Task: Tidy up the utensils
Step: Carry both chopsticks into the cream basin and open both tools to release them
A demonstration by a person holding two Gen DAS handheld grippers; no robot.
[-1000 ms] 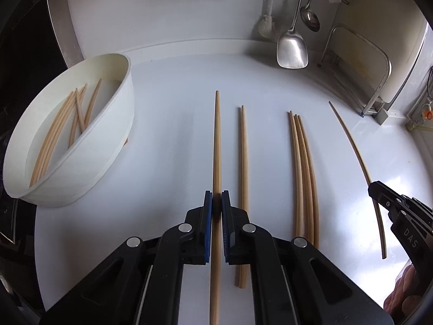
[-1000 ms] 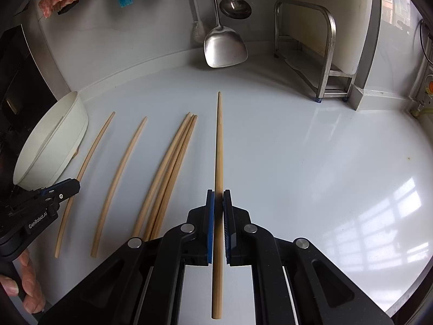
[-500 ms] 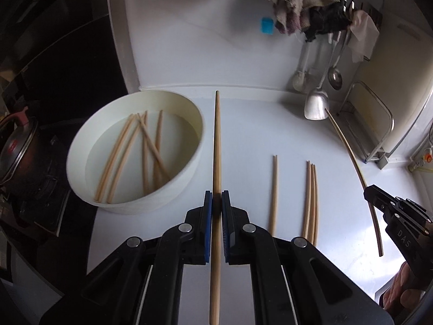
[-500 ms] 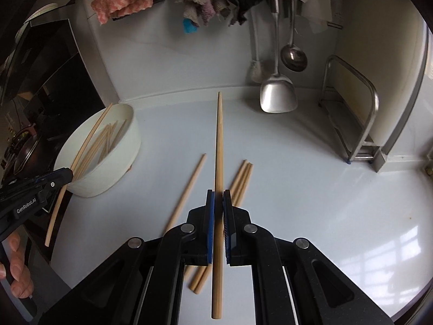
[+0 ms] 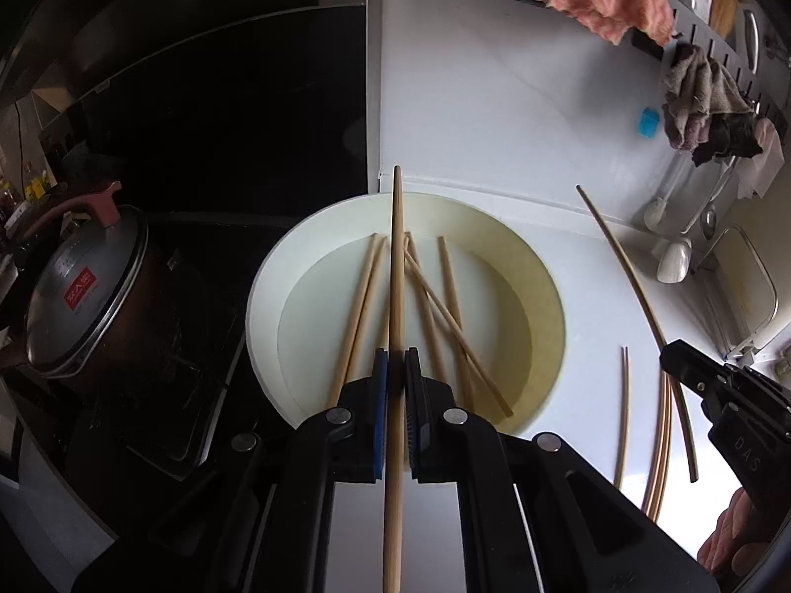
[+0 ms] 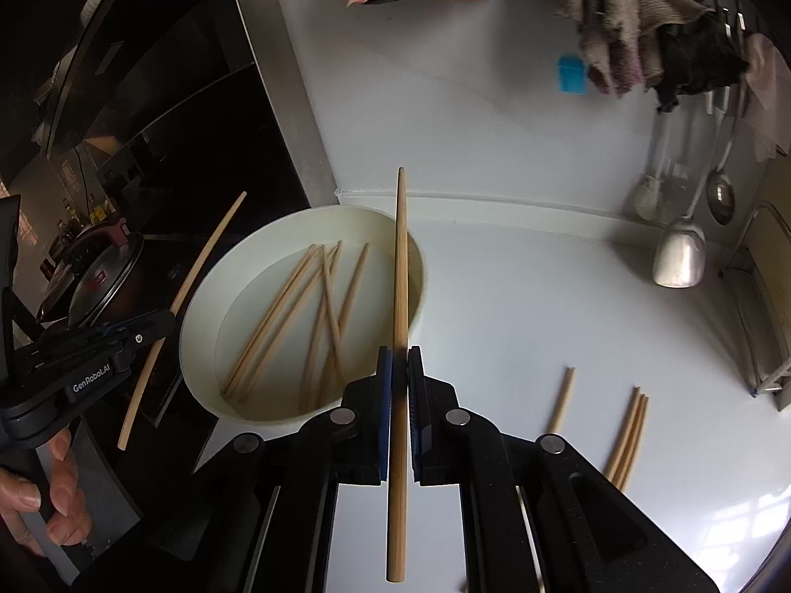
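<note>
My left gripper (image 5: 395, 360) is shut on one wooden chopstick (image 5: 395, 267), held in the air over the white bowl (image 5: 553, 306). Several chopsticks (image 5: 447, 291) lie crossed inside the bowl. My right gripper (image 6: 399, 360) is shut on another chopstick (image 6: 401, 257), whose tip hangs above the bowl's right rim (image 6: 420, 272). Each view shows the other gripper from the side: the right gripper (image 5: 673, 352) and the left gripper (image 6: 165, 322), both gripping their sticks. A single chopstick (image 6: 563, 400) and a bundle of three chopsticks (image 6: 629, 437) lie on the white counter.
A lidded pot (image 5: 84, 296) sits on the black hob left of the bowl. A metal spatula (image 6: 678, 257) and a ladle hang on the back wall under cloths (image 6: 637, 44). A metal rack (image 6: 761, 326) stands at the right edge. A hand (image 6: 29, 504) holds the left gripper's handle.
Both grippers lifted their chopsticks off the counter and swung left and up to the bowl. The chopsticks left on the counter now lie off to the right.
</note>
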